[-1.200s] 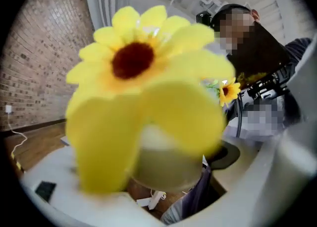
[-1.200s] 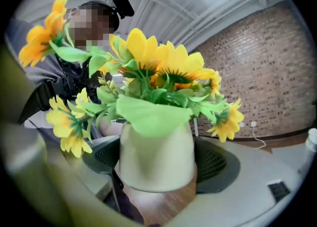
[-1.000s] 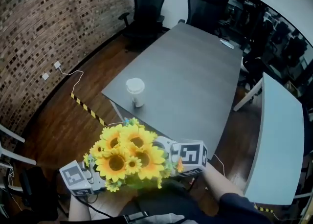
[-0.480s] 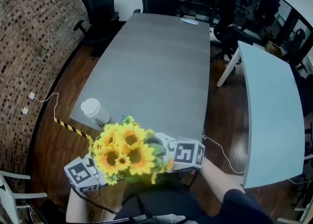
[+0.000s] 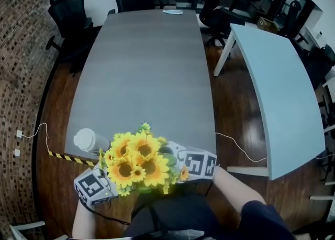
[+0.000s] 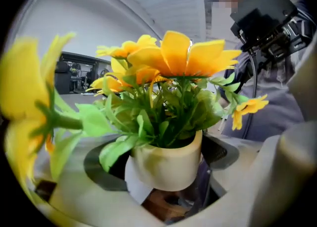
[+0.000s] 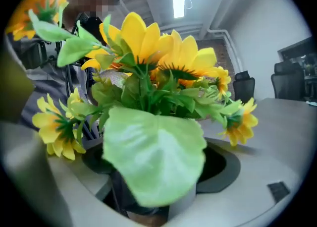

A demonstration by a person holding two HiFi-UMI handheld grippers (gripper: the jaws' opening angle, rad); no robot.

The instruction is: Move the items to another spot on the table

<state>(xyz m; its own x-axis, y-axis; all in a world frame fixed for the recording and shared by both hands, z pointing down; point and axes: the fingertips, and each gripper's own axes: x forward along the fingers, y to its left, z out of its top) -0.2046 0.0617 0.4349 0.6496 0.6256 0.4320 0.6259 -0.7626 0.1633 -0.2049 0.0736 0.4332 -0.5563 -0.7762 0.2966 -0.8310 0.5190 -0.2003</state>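
A bunch of artificial sunflowers (image 5: 137, 163) in a cream pot (image 6: 168, 164) hangs just in front of the near end of the long grey table (image 5: 146, 66). My left gripper (image 5: 107, 182) is on its left side and my right gripper (image 5: 180, 164) on its right. Each gripper view has the pot between that gripper's own jaws. In the right gripper view a large green leaf (image 7: 153, 161) covers most of the pot (image 7: 190, 198). A lidded white cup (image 5: 89, 140) stands on the table's near left corner, left of the flowers.
A pale second table (image 5: 272, 87) stands to the right across a strip of wooden floor. Black office chairs (image 5: 73, 8) ring the far end, where a small flat object (image 5: 172, 11) lies. A white cable (image 5: 241, 147) and striped tape (image 5: 68, 157) lie on the floor.
The view has swung round, so the table now runs straight ahead and the cup sits further left and lower. The flowers stay held between both grippers.
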